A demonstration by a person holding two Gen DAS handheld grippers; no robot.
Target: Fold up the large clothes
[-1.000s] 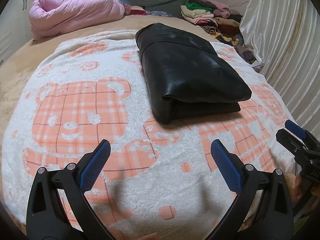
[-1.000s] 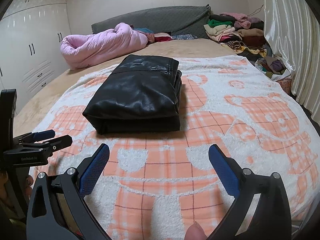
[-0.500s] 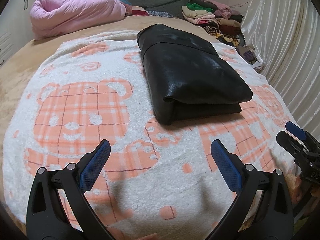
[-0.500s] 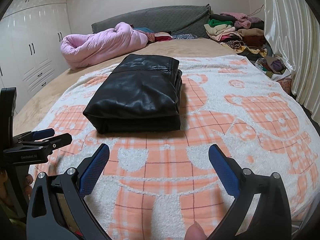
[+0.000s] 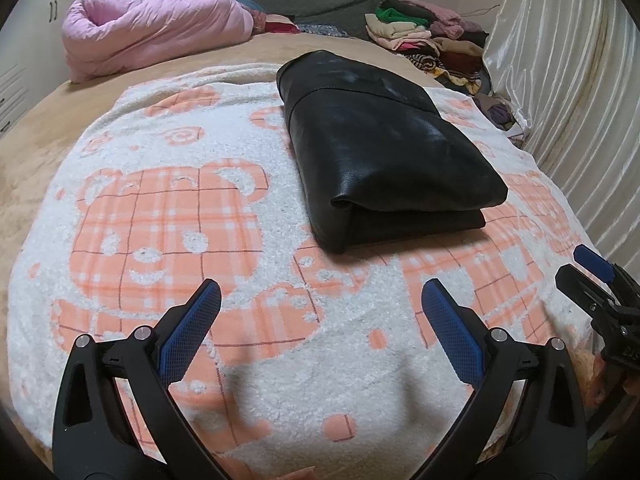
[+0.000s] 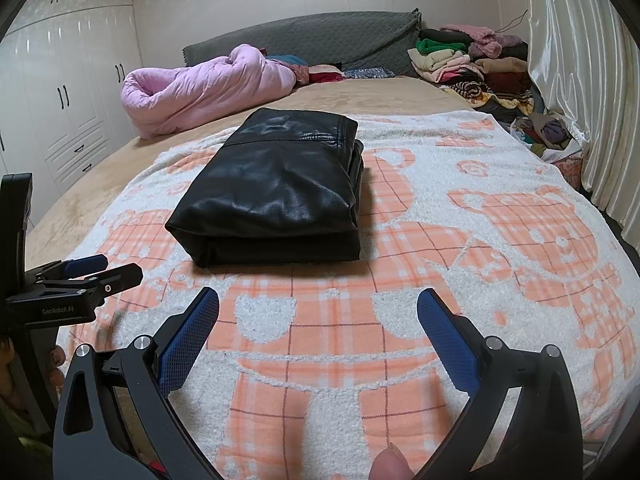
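Note:
A black leather garment (image 5: 384,148) (image 6: 276,188) lies folded into a thick rectangle on a white and orange bear-pattern blanket (image 5: 168,220) (image 6: 480,240) spread over the bed. My left gripper (image 5: 320,296) hovers open over the blanket, short of the garment's near edge, with nothing between its fingers. The right gripper (image 6: 318,304) is open too, over the blanket in front of the garment, holding nothing. Each gripper shows at the edge of the other's view: the right gripper (image 5: 588,268) and the left gripper (image 6: 104,268).
A rolled pink quilt (image 5: 152,36) (image 6: 208,84) lies at the bed's far left by the grey headboard (image 6: 304,36). A pile of clothes (image 5: 424,36) (image 6: 472,64) sits at the far right. Pale curtains (image 5: 568,80) hang on the right; white wardrobes (image 6: 68,92) stand on the left.
Both grippers have stayed open and almost still; the left wrist view has drifted very slightly, and the garment has not moved.

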